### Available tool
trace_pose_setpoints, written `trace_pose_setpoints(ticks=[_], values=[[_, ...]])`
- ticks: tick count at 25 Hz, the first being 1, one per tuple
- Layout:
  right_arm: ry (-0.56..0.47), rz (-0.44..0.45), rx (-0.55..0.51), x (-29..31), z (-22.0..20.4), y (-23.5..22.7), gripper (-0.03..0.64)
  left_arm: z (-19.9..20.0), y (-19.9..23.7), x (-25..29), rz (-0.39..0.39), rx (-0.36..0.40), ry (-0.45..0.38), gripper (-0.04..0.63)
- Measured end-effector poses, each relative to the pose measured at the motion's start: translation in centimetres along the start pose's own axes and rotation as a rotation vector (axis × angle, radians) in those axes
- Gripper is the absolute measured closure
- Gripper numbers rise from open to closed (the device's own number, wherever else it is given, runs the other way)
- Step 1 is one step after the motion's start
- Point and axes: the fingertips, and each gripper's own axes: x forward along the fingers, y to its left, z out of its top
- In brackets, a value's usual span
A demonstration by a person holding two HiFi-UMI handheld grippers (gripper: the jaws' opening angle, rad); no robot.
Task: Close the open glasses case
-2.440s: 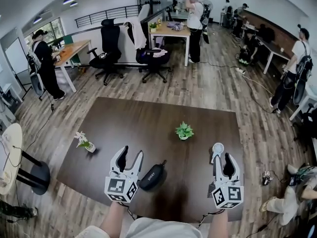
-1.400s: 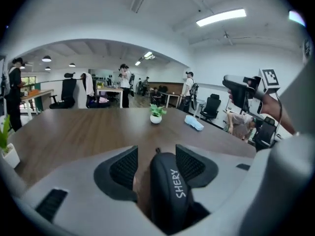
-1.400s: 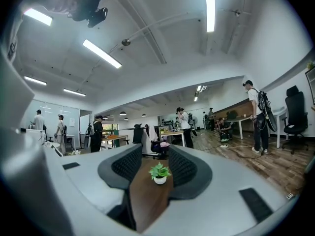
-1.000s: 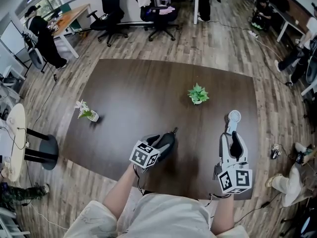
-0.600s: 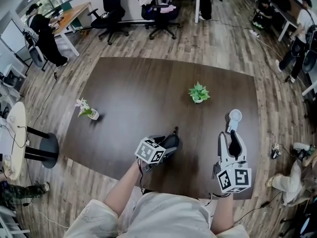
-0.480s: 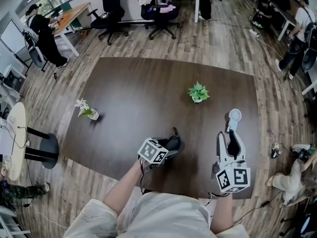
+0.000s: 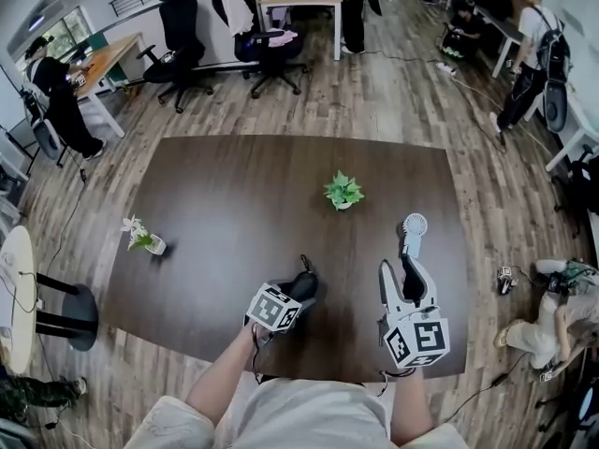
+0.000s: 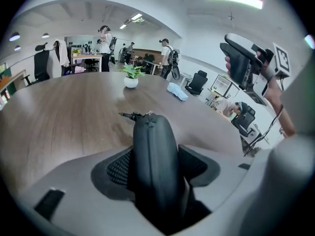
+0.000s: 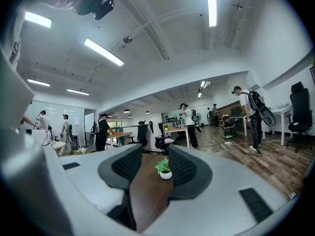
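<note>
The dark brown bench (image 7: 234, 195) stands on plank flooring (image 7: 402, 92) in an open office, with desks, swivel chairs (image 7: 180, 36) and people on their feet beyond it. Near the bench's front edge sits the black glasses case (image 8: 151, 156), pinched by the left claw (image 7: 294, 294) — those jaws have just been closing. The right claw (image 7: 399, 271) hangs spread and empty, close to a small white fan (image 7: 412, 229). A green potted plant (image 7: 343, 193) stands mid-bench — well apart.

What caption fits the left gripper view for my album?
Left tool, its jaws having just closed further, squeezes the black glasses case on the brown table.
</note>
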Motion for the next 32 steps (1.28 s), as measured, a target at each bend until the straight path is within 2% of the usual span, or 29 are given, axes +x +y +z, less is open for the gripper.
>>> trace_pose_setpoints(ticks=[3, 6, 9, 14, 17, 22, 27, 32], values=[[0.004, 0.010, -0.006, -0.2, 0.2, 0.3, 0.445, 1.0, -0.3, -0.8, 0.057, 0.078, -0.075, 0.321], [-0.001, 0.026, -0.016, -0.1, 0.6, 0.8, 0.446, 4.0, -1.1, -2.7, 0.095, 0.118, -0.228, 0.322], [-0.007, 0.077, -0.029, 0.2, 1.2, 2.3, 0.448, 7.3, -2.2, -6.1, 0.159, 0.190, -0.391, 0.322], [-0.005, 0.239, -0.030, 0.3, 2.5, 6.1, 0.460, 12.1, -5.0, -12.6, 0.256, 0.341, -0.624, 0.322], [-0.002, 0.371, -0.056, 0.2, 3.4, 9.2, 0.471, 14.1, -6.5, -15.8, 0.317, 0.437, -0.724, 0.322], [-0.024, 0.520, -0.077, -0.3, 5.4, 12.4, 0.483, 15.4, -8.4, -18.5, 0.403, 0.585, -0.777, 0.322], [-0.020, 0.637, -0.046, -1.3, 7.0, 14.8, 0.494, 15.1, -8.9, -19.2, 0.510, 0.750, -0.720, 0.322], [0.019, 0.674, -0.097, -1.2, 6.8, 16.3, 0.502, 14.4, -9.0, -19.3, 0.594, 0.866, -0.667, 0.322]])
